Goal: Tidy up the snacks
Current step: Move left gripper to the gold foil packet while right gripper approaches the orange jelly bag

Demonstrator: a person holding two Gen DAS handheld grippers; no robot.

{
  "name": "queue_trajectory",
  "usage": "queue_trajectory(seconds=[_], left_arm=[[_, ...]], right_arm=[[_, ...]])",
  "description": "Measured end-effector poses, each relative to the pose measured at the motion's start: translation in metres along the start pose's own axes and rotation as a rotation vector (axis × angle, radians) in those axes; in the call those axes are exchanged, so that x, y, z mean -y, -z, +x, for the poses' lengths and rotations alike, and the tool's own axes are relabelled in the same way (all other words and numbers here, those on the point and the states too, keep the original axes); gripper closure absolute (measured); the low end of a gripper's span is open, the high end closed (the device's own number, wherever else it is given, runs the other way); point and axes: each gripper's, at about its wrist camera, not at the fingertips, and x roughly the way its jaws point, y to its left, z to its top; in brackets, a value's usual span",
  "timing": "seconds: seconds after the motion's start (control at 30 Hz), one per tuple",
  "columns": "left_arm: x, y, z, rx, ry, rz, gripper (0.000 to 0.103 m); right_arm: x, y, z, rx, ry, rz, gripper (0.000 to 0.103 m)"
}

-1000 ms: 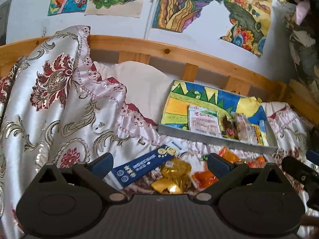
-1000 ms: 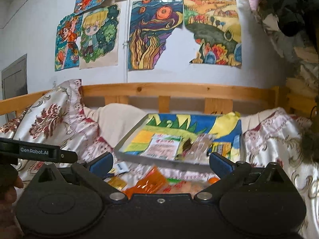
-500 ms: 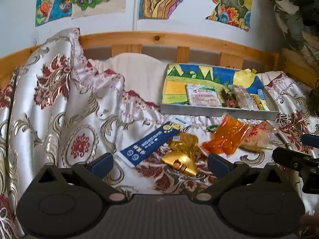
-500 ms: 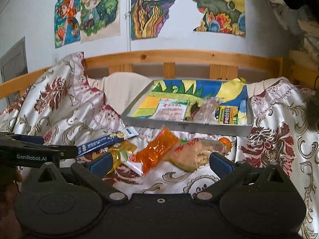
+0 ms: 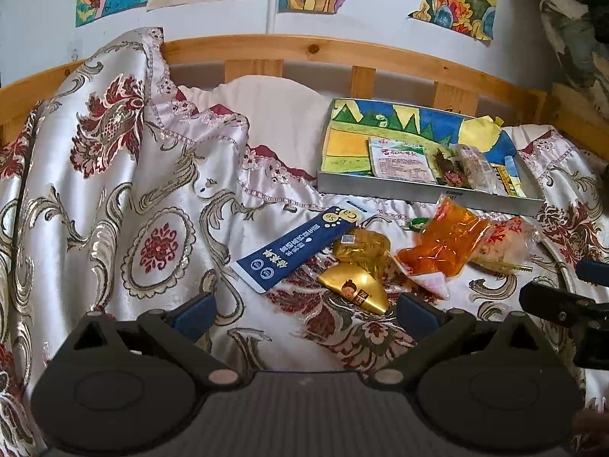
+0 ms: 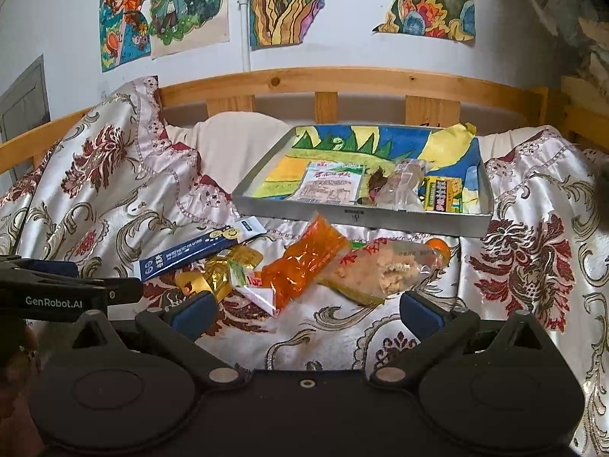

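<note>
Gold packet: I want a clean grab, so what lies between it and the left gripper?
In the left wrist view, only patterned bedspread lies between the left gripper and the gold packet.

bedspread (image 5: 160,198) carries tray (image 5: 426,190), snack packets (image 5: 441,243).

- Glossy satin floral bedspread (image 5: 114,190)
- Matt grey metal tray (image 6: 357,219)
- Shiny gold foil wrapper (image 5: 357,285)
- Clear orange plastic packet (image 6: 304,262)
- Smooth pale wooden bed rail (image 6: 342,80)
</note>
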Motion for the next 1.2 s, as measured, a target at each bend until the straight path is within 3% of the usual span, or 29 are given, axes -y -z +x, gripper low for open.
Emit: queue_trajectory(seconds=[0.4, 0.57, 0.73, 0.87, 0.93, 1.2], left_arm=[[0.009, 0.003, 0.011, -0.039, -0.004, 0.044, 0.001], [0.014, -0.001, 0.02, -0.062, 0.089, 0.11, 0.001], [0.022, -0.006, 0.037, -0.101, 0.152, 0.221, 0.001], [0.028, -0.012, 0.051, -0.126, 0.248, 0.317, 0.001], [0.031, -0.013, 0.057, -0.123, 0.251, 0.369, 0.001], [0.035, -0.015, 0.07, -0.117, 0.249, 0.425, 0.007]], right_arm=[[0.004, 0.0, 0.02, -0.109, -0.052, 0.034, 0.001], [0.008, -0.007, 0.036, -0.168, -0.11, 0.008, 0.001], [0.017, -0.015, 0.059, -0.228, -0.244, 0.093, 0.001], [0.02, -0.02, 0.08, -0.243, -0.303, 0.107, 0.001], [0.021, -0.022, 0.09, -0.246, -0.313, 0.115, 0.001], [0.03, -0.027, 0.127, -0.244, -0.275, 0.177, 0.018]])
